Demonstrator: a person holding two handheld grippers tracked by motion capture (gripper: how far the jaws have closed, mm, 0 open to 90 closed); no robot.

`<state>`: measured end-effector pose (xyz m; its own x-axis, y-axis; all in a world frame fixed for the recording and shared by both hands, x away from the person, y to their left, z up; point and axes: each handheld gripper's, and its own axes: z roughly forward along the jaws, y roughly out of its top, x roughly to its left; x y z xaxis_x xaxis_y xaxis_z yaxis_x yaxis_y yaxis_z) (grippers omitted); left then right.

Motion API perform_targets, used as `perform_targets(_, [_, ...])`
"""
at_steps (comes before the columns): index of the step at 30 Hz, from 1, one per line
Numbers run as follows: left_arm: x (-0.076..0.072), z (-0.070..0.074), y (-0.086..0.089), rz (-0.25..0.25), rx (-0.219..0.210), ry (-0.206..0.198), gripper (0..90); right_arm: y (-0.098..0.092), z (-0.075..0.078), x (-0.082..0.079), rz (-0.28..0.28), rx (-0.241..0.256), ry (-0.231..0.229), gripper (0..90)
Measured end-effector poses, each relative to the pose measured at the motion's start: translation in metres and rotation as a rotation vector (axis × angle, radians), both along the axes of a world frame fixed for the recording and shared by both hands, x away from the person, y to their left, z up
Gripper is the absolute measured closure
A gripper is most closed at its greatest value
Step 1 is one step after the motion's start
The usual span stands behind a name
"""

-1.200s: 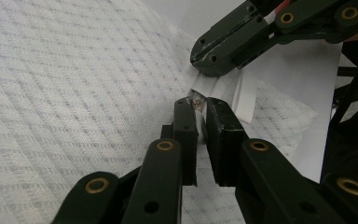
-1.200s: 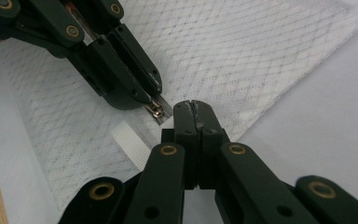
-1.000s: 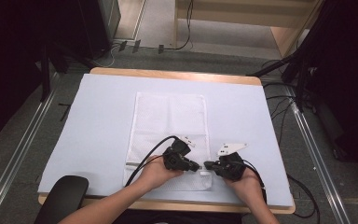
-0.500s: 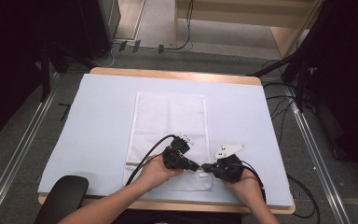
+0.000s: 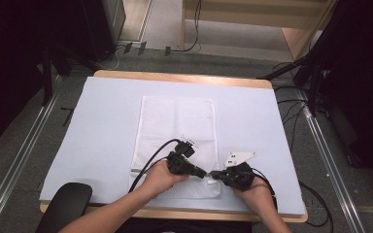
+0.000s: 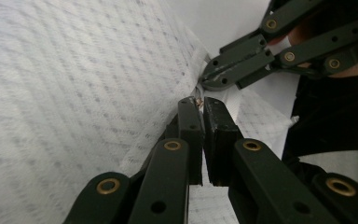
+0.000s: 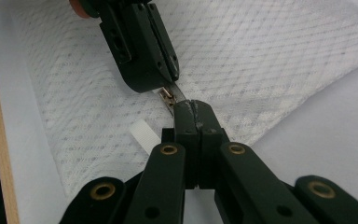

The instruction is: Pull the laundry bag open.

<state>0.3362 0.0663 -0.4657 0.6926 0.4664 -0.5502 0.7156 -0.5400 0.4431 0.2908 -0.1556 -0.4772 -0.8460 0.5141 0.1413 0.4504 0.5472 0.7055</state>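
Since a second ago the two grippers have drawn closer, their tips now meeting over the near right corner of the white mesh bag, which lies flat at the middle of the table and reaches toward its near edge. The left gripper has its jaws nearly together, pinching the bag's edge beside a small metal zipper pull. The right gripper has its jaws pressed together on the tab of that pull, tip to tip with the left one.
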Motion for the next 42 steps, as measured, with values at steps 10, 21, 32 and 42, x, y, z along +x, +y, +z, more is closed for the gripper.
perform_targets(10, [0.004,0.005,0.013,0.006,-0.006,0.033,88.3,-0.003,-0.002,0.001,-0.006,0.025,0.012,90.0])
perform_targets(21, [0.003,0.009,0.021,-0.012,0.018,0.03,88.2,-0.003,-0.002,0.001,-0.002,0.029,0.018,90.0])
perform_targets(32, [0.005,0.017,0.039,-0.002,0.03,0.029,88.2,-0.004,-0.002,0.002,-0.002,0.027,0.02,90.0])
perform_targets(42, [0.004,0.022,0.054,0.017,0.027,0.017,88.2,-0.004,-0.003,0.003,0.005,0.038,0.025,90.0])
